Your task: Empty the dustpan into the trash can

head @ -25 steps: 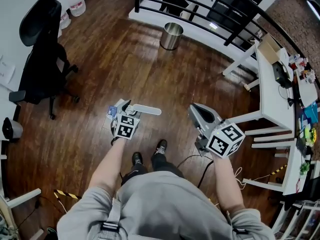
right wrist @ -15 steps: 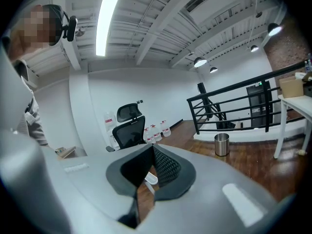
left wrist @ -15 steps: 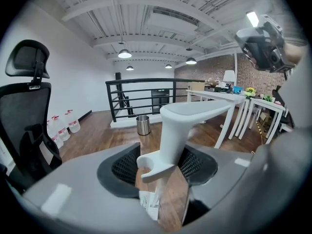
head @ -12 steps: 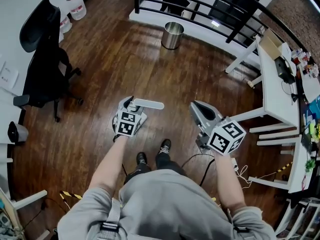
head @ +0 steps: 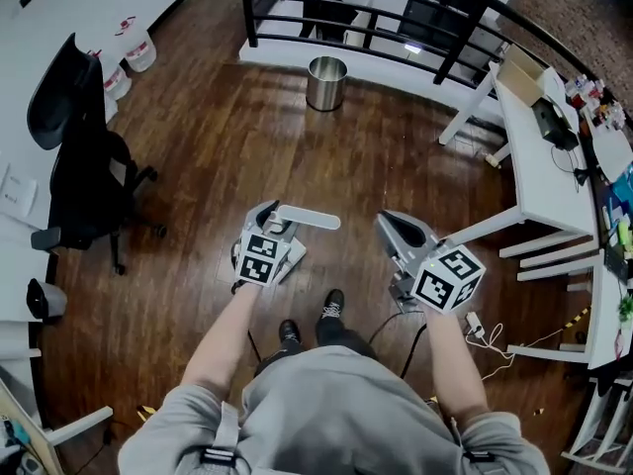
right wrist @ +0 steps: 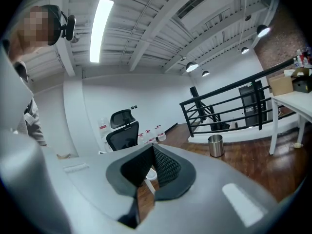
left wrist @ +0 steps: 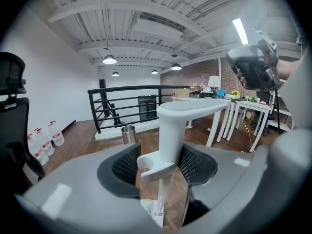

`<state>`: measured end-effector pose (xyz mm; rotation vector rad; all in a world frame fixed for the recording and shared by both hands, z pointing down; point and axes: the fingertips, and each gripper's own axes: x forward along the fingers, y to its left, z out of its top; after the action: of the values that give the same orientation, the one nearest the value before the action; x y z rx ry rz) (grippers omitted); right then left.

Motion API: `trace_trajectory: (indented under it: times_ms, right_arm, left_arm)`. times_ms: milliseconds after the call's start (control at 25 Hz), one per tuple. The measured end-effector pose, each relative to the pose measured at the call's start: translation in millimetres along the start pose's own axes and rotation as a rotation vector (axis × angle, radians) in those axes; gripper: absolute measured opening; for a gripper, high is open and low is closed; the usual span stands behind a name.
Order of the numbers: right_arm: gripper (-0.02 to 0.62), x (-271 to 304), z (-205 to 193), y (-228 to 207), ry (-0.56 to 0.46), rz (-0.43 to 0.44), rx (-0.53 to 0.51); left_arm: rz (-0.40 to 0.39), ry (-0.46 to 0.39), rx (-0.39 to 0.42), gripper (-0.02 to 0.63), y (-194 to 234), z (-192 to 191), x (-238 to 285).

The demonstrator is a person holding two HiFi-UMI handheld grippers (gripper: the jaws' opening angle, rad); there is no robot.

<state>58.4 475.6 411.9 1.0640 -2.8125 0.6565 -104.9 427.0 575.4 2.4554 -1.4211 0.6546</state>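
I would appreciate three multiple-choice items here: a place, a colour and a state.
1. Where does the trash can stand?
A. by the black railing
B. under the white desk
C. beside the office chair
2. What colour is the dustpan handle in the left gripper?
A. red
B. white
C. black
3. How do the right gripper's jaws stand?
A. wide apart
B. closed on the handle
C. together, empty
Answers: 1 A, the head view shows it at the railing's foot; 2 B, it shows white between the pads; 3 C, its pads meet with nothing between.
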Motion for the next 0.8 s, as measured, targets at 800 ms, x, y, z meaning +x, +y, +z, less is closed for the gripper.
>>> trace_trajectory:
  times_ms: [800]
  right_arm:
    - [0.0,36,114,-155,-0.096,-0.068,-0.083]
  left_arm:
    - [-0.117,-0.145,0.079,0.221,21,239,124]
